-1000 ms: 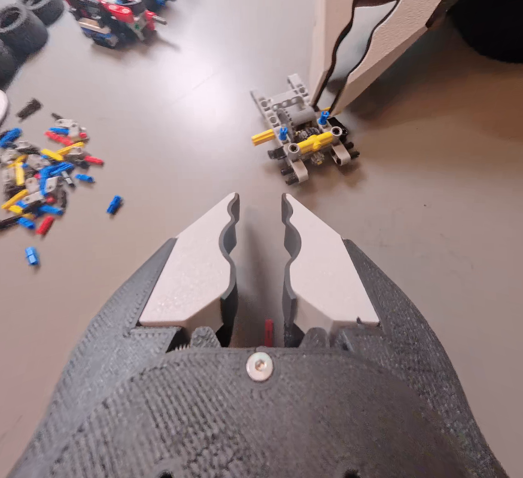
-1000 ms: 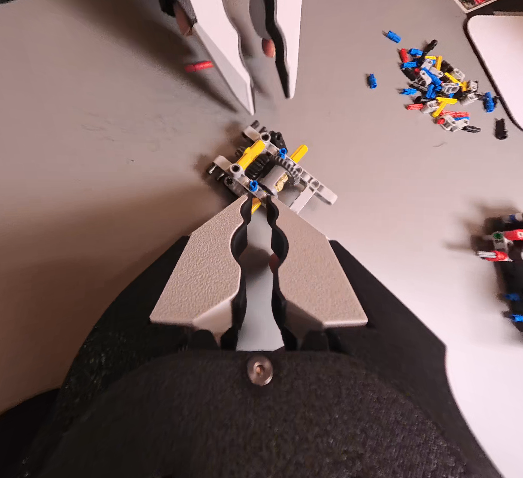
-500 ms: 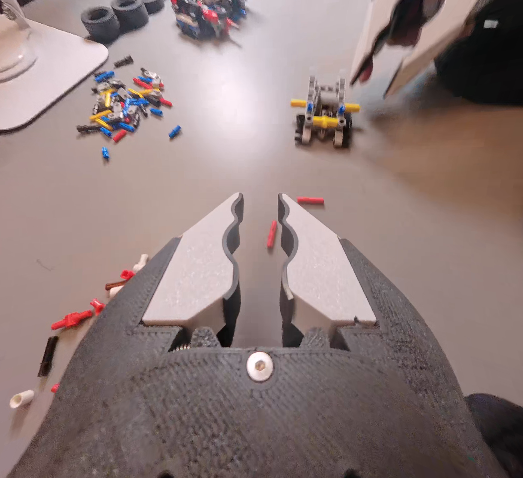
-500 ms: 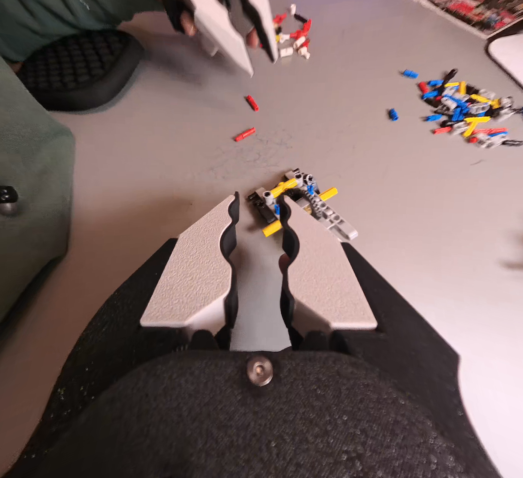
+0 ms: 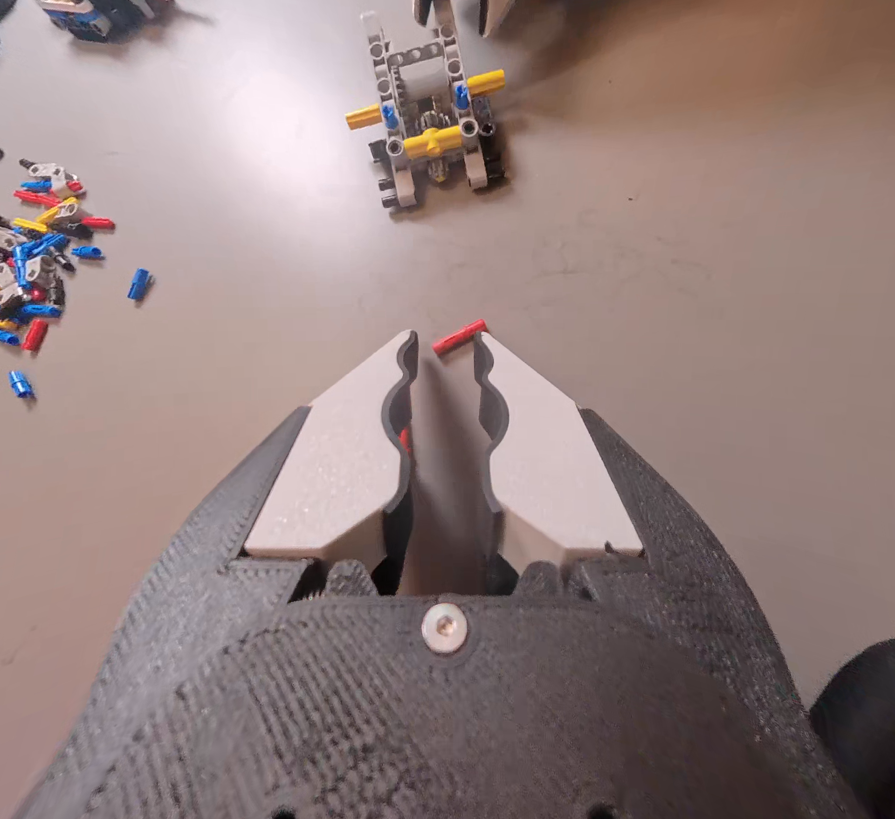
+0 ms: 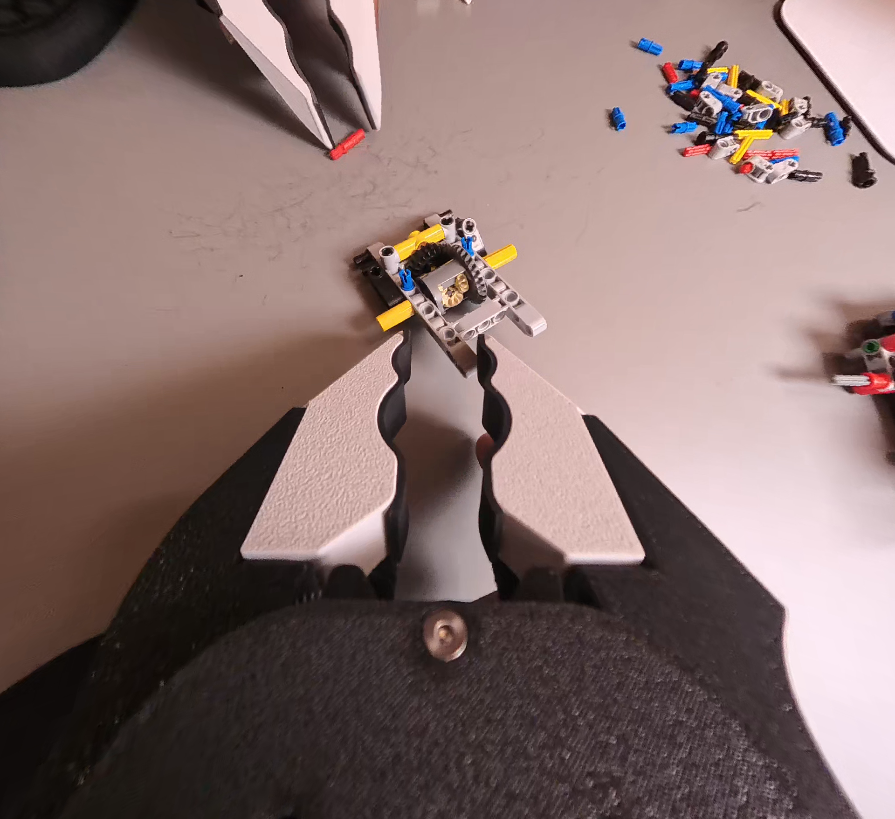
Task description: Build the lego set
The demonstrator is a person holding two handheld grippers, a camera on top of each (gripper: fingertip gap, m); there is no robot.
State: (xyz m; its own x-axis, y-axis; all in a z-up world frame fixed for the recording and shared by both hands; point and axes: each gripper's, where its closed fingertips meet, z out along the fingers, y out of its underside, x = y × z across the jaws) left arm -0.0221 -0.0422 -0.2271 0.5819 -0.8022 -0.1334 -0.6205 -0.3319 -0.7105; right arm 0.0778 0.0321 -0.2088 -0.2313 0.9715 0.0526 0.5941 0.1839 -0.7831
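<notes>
The small grey lego assembly [image 6: 450,287] with yellow axles lies on the grey table [image 6: 629,359], just in front of the right gripper [image 6: 443,342], whose fingers stand apart and hold nothing. The left gripper [image 5: 445,342] is also apart, its tips low by a red pin [image 5: 459,337] on the table. A pile of loose pieces [image 6: 741,117] lies well apart.

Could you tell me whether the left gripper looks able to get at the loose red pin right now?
Probably yes: the left gripper is open, the red pin lies at its fingertips on bare table, nothing between.
</notes>
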